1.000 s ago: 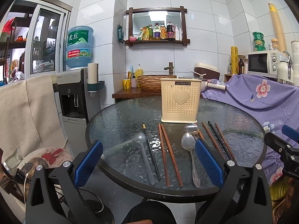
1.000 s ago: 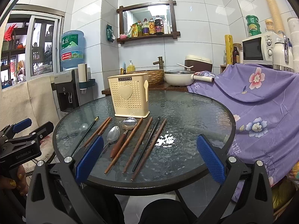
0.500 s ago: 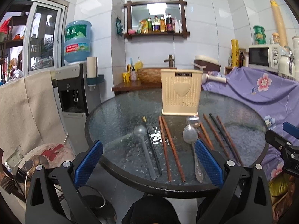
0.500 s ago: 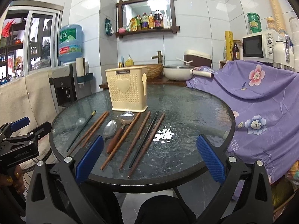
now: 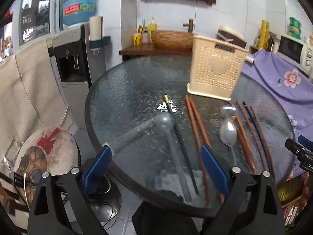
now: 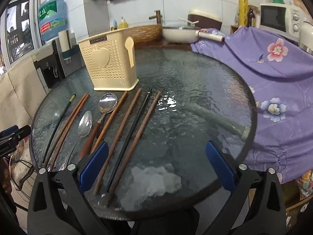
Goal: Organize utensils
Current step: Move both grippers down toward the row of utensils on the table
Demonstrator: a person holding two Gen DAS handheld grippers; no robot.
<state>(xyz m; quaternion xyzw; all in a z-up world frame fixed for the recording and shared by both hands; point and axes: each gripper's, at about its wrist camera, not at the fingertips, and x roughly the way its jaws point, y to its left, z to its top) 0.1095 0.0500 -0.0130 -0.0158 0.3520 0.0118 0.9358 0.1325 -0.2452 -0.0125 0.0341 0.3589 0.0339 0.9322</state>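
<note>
Both views have been brought lower and nearer the round glass worktop [image 6: 195, 82] than a second ago; approach judged begun, nothing sorted yet. The cream holder [image 6: 109, 58] is seen upright at the back, empty-looking. Chopsticks [image 6: 125, 129] and spoons [image 6: 85, 124] are left lying in front of it. Left claw [image 5: 156, 168] and right claw [image 6: 156, 166] are held spread, nothing pinched.

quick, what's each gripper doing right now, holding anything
Left gripper: open, holding nothing, above the near edge of the glass table.
Right gripper: open, holding nothing, over the chopsticks.
</note>
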